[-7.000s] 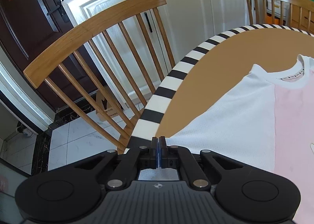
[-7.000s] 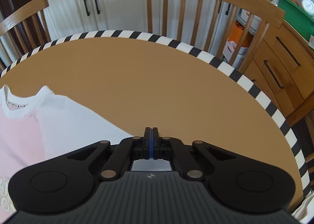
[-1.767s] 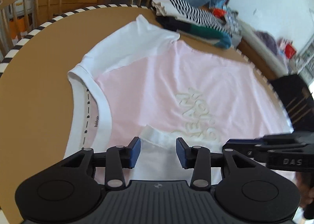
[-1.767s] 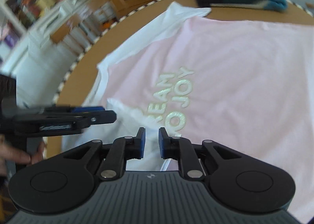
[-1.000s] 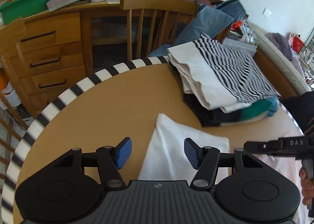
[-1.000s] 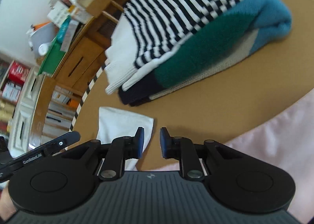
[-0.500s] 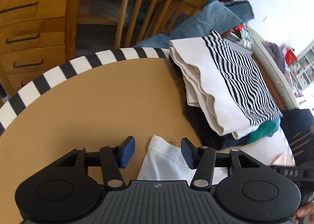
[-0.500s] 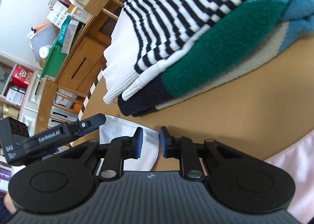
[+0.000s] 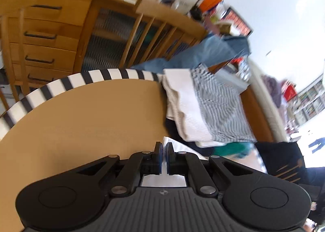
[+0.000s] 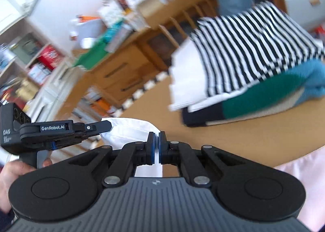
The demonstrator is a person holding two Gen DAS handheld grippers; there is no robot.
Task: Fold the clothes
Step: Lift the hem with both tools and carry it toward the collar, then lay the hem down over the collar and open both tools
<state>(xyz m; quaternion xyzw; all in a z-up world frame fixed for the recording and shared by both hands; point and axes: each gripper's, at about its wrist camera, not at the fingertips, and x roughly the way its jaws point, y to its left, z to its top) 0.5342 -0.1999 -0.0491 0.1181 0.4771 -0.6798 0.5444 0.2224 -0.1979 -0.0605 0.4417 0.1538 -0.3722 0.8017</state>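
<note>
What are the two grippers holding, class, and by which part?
Both the left gripper and right gripper pinch the white sleeve of the T-shirt at its edge, side by side.

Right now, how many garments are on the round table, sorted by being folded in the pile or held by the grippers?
Folded in the pile: 3 (black-and-white striped top, white knit, teal-and-navy sweater)
Held by the grippers: 1 (white-and-pink T-shirt)
Total: 4
</note>
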